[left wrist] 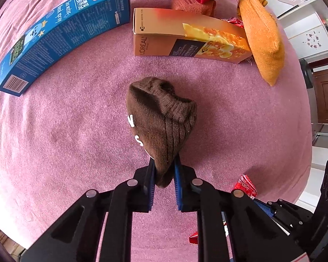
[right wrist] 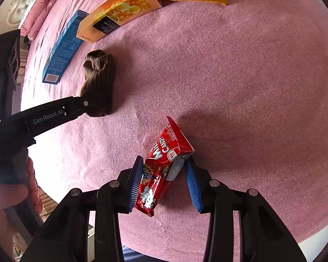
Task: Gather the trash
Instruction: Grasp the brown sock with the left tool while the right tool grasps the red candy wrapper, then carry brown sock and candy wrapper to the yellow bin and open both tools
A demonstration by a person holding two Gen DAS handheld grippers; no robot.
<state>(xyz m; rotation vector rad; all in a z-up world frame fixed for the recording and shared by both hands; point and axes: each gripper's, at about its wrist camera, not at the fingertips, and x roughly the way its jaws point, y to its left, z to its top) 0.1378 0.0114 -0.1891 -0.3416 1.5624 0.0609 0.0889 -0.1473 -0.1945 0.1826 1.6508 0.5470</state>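
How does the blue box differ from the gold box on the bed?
The blue box is long and slim; the gold box is shorter and wider. The blue box shows a cartoon face and dense print; the gold box shows L'Oreal lettering and golden spheres. An orange cloth overlaps the gold box's end; nothing overlaps the blue box. Both lie flat.

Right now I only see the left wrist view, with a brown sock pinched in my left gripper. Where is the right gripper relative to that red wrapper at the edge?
Observer: The red wrapper lies on the pink cover, between the fingers of the right gripper.
Operator: Is it gripped?
Observer: Not clearly. One pad touches it, the other shows a gap.
Operator: What kind of wrapper?
Observer: Its print reads candy.
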